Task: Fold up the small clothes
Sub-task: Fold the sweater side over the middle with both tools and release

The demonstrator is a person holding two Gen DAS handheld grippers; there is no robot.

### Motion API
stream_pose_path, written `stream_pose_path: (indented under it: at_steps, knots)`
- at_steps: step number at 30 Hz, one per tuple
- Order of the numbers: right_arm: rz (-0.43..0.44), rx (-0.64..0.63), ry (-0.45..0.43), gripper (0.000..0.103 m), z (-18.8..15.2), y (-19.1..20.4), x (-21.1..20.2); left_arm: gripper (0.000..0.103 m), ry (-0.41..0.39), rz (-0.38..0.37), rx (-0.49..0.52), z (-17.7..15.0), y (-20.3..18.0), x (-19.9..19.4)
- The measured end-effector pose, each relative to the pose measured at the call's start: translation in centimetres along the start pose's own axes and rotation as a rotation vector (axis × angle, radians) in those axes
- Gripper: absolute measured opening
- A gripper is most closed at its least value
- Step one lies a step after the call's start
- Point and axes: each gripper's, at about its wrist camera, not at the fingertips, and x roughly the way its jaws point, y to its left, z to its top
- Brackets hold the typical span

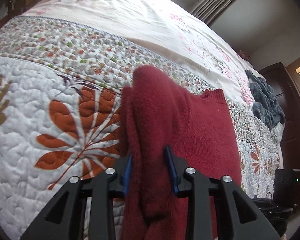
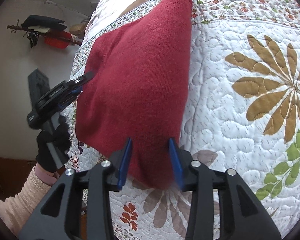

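Note:
A dark red knit sweater (image 1: 206, 124) lies on a flowered quilt (image 1: 50, 100), its ribbed neck pointing away from me. My left gripper (image 1: 150, 160) is shut on a thick bunched fold of it, which rises between the blue pads and hides part of the garment. In the right wrist view the sweater (image 2: 142, 70) lies mostly flat, and my right gripper (image 2: 151, 156) is shut on its near corner. The left gripper (image 2: 80, 84) shows there at the sweater's left edge, held by a black-gloved hand (image 2: 52, 140).
A grey-blue fluffy garment (image 1: 268, 102) lies crumpled at the bed's far right. A white flowered sheet (image 1: 130, 16) covers the bed beyond the quilt. Dark wood furniture (image 1: 290, 110) and a black device (image 1: 286, 182) stand right of the bed. A wall rack (image 2: 44, 30) holds dark items.

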Motion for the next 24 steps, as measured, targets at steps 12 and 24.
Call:
stream_pose_path:
  at_steps: [12, 24]
  knots:
    - [0.047, 0.059, 0.043, 0.026, -1.6, -0.7, 2.4, 0.031, 0.093, 0.068, 0.078, -6.2, -1.4, -1.9]
    - [-0.013, 0.053, 0.064, 0.023, -2.6, -1.6, 3.9, 0.028, 0.144, 0.037, 0.023, -7.2, 1.3, -0.2]
